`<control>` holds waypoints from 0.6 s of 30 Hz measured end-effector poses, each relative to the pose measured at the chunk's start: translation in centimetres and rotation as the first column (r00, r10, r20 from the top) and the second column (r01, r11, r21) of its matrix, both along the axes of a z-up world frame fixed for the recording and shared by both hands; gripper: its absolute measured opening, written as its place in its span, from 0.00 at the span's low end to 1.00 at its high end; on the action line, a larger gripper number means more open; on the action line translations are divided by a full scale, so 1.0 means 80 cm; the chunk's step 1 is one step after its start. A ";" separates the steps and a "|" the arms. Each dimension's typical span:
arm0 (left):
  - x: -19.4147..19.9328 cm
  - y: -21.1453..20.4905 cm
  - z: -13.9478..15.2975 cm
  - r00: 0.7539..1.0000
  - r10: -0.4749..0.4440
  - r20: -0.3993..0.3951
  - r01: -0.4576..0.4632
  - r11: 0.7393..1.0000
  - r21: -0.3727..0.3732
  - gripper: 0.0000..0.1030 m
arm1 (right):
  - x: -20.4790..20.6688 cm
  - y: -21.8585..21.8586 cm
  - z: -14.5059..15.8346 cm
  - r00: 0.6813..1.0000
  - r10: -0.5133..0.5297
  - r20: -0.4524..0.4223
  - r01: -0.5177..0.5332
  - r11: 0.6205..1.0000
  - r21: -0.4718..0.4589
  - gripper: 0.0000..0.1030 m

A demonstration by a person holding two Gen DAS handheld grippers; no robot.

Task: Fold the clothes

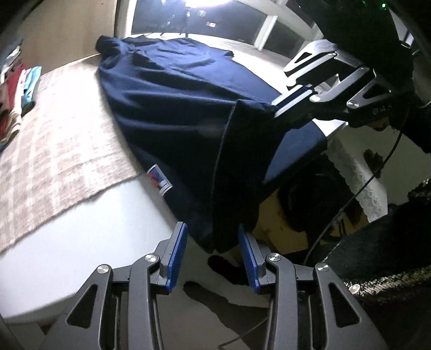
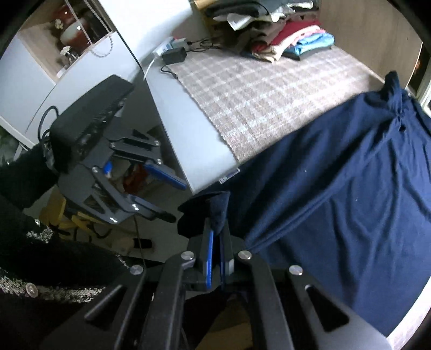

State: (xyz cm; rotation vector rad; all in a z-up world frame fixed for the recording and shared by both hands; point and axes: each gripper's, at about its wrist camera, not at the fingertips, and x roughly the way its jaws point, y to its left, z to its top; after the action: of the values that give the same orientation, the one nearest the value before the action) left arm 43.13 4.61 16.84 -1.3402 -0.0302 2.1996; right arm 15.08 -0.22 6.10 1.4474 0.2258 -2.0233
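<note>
From the left wrist, a navy garment (image 1: 172,107) lies spread over a white table (image 1: 80,228), its near hem hanging past the table edge; a small colour label (image 1: 159,181) sits at its border. Only this view shows the bright window (image 1: 204,16) behind and the right gripper (image 1: 293,105) pinching a lifted corner of the cloth. The left gripper (image 1: 212,255) stands partly open beside the dangling hem, blue pads (image 1: 176,258) apart, nothing pressed between them. From the right wrist, the same navy garment (image 2: 336,188) covers the table's right half, beside a checked beige mat (image 2: 264,102). Only here appear the pile of folded clothes (image 2: 282,37), a black power adapter (image 2: 173,55) and a shelf with a red vase (image 2: 68,27). The right gripper (image 2: 215,250) is clamped shut on a fold of the navy cloth; the left gripper (image 2: 172,199) hangs open off the table edge.
</note>
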 end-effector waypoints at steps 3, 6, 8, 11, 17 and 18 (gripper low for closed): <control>0.008 0.007 -0.002 1.000 -0.029 0.008 0.029 0.999 0.027 0.31 | 0.000 0.002 0.000 1.000 -0.010 -0.011 0.010 1.000 -0.005 0.05; 0.030 0.025 -0.016 0.992 -0.098 0.077 0.094 0.994 0.050 0.31 | 0.004 0.001 -0.015 1.000 0.000 0.026 -0.001 0.999 0.037 0.16; 0.050 0.028 -0.025 0.984 -0.132 0.122 0.130 0.991 0.023 0.31 | 0.018 0.009 -0.028 0.996 0.010 0.088 -0.016 0.997 0.072 0.33; 0.066 0.018 -0.027 0.983 -0.098 0.157 0.102 0.995 -0.014 0.31 | 0.040 0.049 -0.035 0.987 -0.053 0.150 0.039 0.995 0.091 0.34; 0.025 0.016 0.019 1.000 0.002 -0.026 -0.002 1.000 0.002 0.41 | -0.001 0.110 -0.031 0.927 -0.334 0.168 0.343 0.939 -0.027 0.34; 0.019 0.025 0.021 0.999 -0.006 -0.052 0.005 1.000 -0.007 0.41 | -0.014 0.111 -0.037 0.915 -0.364 0.174 0.375 0.927 -0.034 0.34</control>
State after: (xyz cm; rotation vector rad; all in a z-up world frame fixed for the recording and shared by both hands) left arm 44.67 6.63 18.56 -1.2845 0.0007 2.2312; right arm 13.95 8.68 3.12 1.7055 -0.2008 -2.1608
